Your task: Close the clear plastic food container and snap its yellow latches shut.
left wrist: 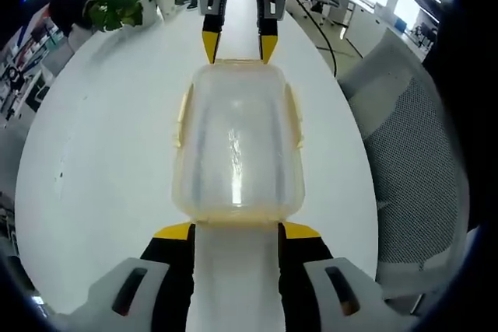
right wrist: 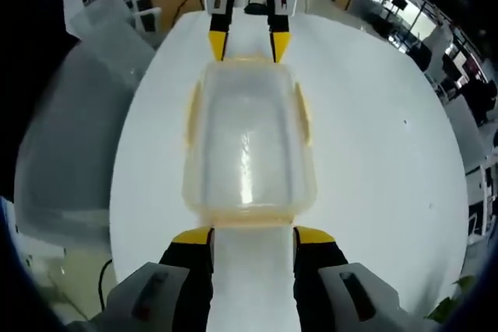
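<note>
Flanking the clear container (left wrist: 237, 141) on the white counter (left wrist: 101, 138), the left claw (left wrist: 236, 231) and right claw (right wrist: 253, 235) sit released at opposite ends — lid down, side yellow latches (left wrist: 184, 114) apparently unsnapped. Next: press each latch inward.

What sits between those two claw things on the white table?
The clear container with its yellow latches lies between the left gripper and the right gripper, one at each end; the right gripper view shows likewise.

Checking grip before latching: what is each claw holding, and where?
Neither visibly grips. The container sits between the open left claw and right claw, one at each end.
</note>
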A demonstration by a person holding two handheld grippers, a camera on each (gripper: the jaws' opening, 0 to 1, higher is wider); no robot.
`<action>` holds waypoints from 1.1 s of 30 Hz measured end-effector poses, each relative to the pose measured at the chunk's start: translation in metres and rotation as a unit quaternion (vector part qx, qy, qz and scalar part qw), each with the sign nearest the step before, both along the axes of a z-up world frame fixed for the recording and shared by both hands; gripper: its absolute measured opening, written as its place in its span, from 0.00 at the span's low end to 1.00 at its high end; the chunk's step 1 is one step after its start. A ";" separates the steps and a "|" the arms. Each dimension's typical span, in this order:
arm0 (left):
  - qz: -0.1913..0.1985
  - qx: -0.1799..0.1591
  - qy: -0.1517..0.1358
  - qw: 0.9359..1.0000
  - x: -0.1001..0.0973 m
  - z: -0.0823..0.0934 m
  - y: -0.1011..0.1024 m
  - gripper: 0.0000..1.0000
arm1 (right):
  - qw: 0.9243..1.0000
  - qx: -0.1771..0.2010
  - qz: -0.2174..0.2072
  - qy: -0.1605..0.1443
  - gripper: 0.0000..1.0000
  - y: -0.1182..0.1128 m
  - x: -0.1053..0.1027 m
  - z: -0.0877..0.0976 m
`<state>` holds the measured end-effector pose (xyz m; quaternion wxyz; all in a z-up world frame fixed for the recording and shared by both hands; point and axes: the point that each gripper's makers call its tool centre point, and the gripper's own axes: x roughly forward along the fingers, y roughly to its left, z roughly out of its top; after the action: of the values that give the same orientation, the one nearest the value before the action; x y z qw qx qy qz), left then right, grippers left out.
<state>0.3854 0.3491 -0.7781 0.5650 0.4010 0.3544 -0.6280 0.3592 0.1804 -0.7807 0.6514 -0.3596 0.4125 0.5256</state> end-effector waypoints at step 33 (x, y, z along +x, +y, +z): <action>0.198 -0.022 0.070 0.977 -0.002 0.014 0.006 0.43 | 0.973 0.061 -0.213 0.067 0.34 0.005 0.007 0.018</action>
<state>0.3839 0.3550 -0.7645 0.6609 0.2650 0.4514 -0.5377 0.3664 0.1858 -0.7630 0.7398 -0.1873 0.4893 0.4221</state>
